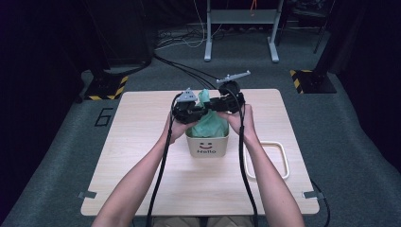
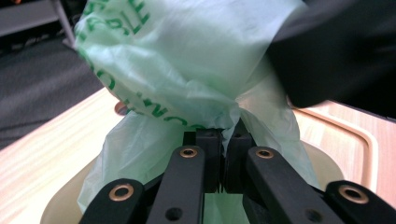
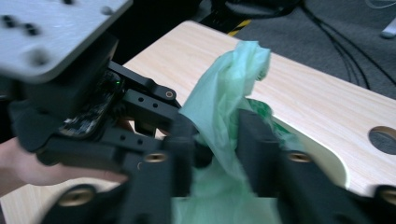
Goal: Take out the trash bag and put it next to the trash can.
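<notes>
A thin green plastic bag stands in a small white bin marked "Hello" at the middle of the table. Its top is gathered into a neck above the bin. My left gripper comes in from the left, and its jaws are shut on the bunched neck of the bag. My right gripper faces it from the right. In the right gripper view its jaws stand apart with the bag's twisted strip rising between them, pads not pressing. The two grippers nearly touch.
The pale wooden table has a white rounded tray lying right of the bin. A round hole shows in the tabletop. Cables trail from both grippers toward the person, and a grey stand is on the floor beyond.
</notes>
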Demonstrator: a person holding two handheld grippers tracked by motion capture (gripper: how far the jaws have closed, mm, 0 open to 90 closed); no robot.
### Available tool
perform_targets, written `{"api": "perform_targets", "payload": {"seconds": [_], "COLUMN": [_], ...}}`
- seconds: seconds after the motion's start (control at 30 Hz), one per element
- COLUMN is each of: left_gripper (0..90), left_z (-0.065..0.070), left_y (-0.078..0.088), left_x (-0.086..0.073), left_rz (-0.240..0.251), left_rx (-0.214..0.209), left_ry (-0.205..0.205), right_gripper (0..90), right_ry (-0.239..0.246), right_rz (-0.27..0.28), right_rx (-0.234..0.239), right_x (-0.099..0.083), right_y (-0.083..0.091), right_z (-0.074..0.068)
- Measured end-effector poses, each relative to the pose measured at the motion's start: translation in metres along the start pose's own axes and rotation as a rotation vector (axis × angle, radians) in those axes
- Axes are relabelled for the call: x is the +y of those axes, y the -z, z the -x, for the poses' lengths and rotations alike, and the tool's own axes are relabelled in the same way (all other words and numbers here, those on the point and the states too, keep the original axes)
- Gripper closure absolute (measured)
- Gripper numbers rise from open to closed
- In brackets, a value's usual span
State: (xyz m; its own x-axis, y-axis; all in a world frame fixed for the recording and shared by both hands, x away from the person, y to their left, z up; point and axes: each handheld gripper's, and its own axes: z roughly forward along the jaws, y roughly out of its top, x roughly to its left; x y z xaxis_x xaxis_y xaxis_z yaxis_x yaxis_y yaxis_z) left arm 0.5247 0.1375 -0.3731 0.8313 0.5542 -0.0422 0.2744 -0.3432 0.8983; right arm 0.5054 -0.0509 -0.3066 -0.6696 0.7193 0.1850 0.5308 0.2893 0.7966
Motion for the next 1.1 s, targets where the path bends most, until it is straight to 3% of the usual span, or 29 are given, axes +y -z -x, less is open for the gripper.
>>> {"api": "perform_targets", "payload": {"seconds": [0.07,0.2,0.37,0.47,0.53,0.63,0.73,0.87,1.0,1.1], "left_gripper": [88.3,88.2,88.0,87.9,87.7,87.5,87.3,87.3,87.5,87.4], "left_z": [-0.002,-0.006,-0.014,-0.016,-0.017,-0.018,-0.019,-0.021,-0.020,-0.017], "left_y": [-0.001,0.000,0.004,0.006,0.007,0.009,0.013,0.019,0.026,0.031], "left_x": [0.001,0.004,0.006,0.007,0.008,0.010,0.012,0.011,0.010,0.008], "left_rz": [-0.011,-0.023,-0.023,-0.030,-0.028,-0.038,-0.044,-0.057,-0.058,-0.069], "left_rx": [0.018,0.045,0.071,0.084,0.082,0.078,0.071,0.042,0.001,-0.016], "left_ry": [0.028,0.074,0.147,0.165,0.184,0.176,0.158,0.141,0.102,0.063], "right_gripper": [48.0,35.0,22.7,21.6,25.6,38.7,61.9,88.5,89.9,90.0], "right_ry": [-0.007,0.021,0.023,0.047,0.103,0.130,0.138,0.112,0.121,0.095], "right_rz": [0.024,0.022,-0.010,-0.004,-0.011,-0.035,-0.058,-0.032,-0.029,-0.024], "right_rx": [-0.012,-0.043,-0.048,-0.062,-0.088,-0.121,-0.150,-0.161,-0.196,-0.222], "right_x": [-0.005,-0.023,-0.049,-0.055,-0.054,-0.052,-0.053,-0.054,-0.050,-0.047], "right_y": [0.007,0.013,-0.001,-0.013,-0.022,-0.034,-0.042,-0.035,-0.023,-0.015], "right_z": [0.001,-0.007,-0.023,-0.037,-0.048,-0.052,-0.047,-0.040,-0.028,-0.016]}}
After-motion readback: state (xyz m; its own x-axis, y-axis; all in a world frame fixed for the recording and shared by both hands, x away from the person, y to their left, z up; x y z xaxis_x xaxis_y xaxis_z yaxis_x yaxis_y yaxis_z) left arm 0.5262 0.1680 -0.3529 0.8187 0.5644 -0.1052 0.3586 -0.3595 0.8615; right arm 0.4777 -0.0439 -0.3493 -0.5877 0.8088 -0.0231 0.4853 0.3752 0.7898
